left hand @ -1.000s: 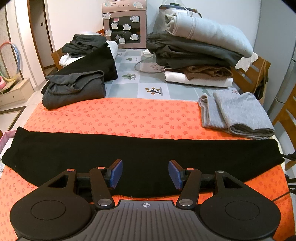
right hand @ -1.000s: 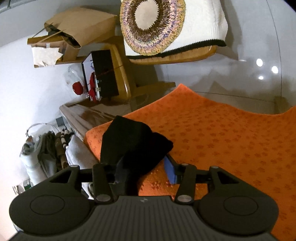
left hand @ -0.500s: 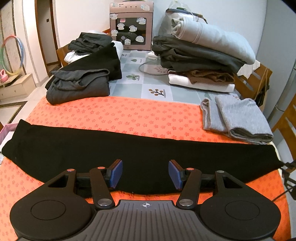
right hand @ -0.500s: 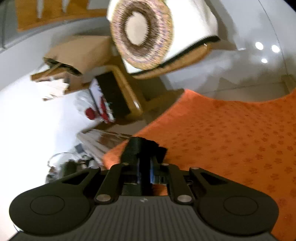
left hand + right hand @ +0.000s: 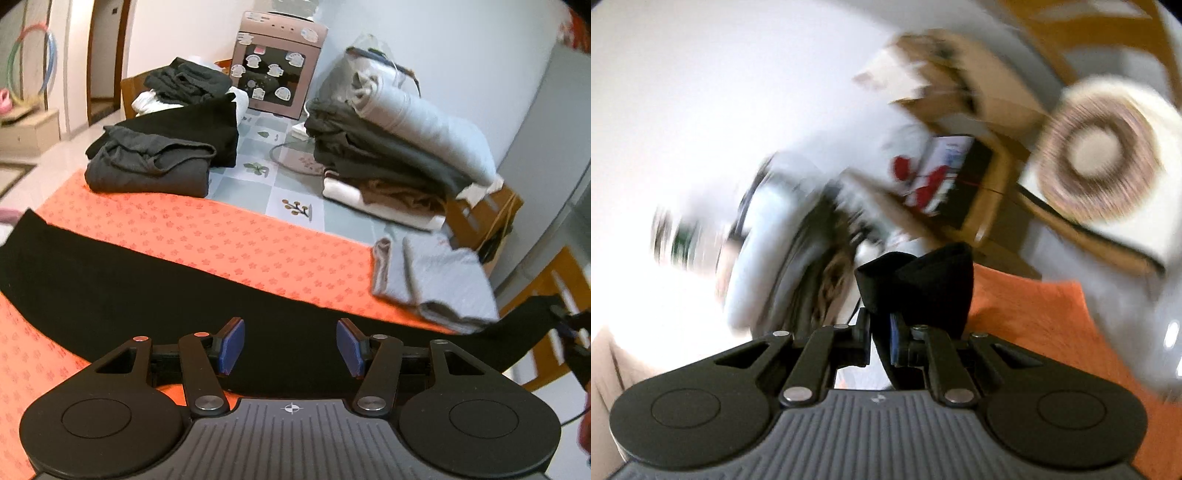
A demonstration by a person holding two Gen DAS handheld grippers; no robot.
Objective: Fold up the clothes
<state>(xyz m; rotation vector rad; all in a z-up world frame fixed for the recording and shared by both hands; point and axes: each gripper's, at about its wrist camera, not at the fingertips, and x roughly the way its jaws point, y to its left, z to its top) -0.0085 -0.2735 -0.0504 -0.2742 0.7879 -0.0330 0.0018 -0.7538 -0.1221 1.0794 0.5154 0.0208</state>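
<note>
A long black garment [image 5: 147, 280] lies folded into a strip across the orange cloth [image 5: 229, 243] on the table. My left gripper [image 5: 290, 345] is open and empty, hovering over the strip's near edge at its middle. My right gripper [image 5: 882, 332] is shut on the garment's right end [image 5: 923, 288] and holds it lifted off the table. In the left wrist view that lifted end [image 5: 524, 325] rises at the far right, with the right gripper [image 5: 567, 325] pinching it. The right wrist view is heavily blurred.
A folded grey garment [image 5: 436, 280] lies on the orange cloth's right side. Stacks of folded clothes stand behind: dark ones at back left [image 5: 162, 158], a tall pile at back right [image 5: 399, 147]. A pink toy oven [image 5: 277, 85] is at the far end. Wooden chairs [image 5: 546, 280] stand to the right.
My right gripper closed on the garment's right end and lifted it off the table, swinging fast. My left gripper stayed open over the strip's middle while its view tilted.
</note>
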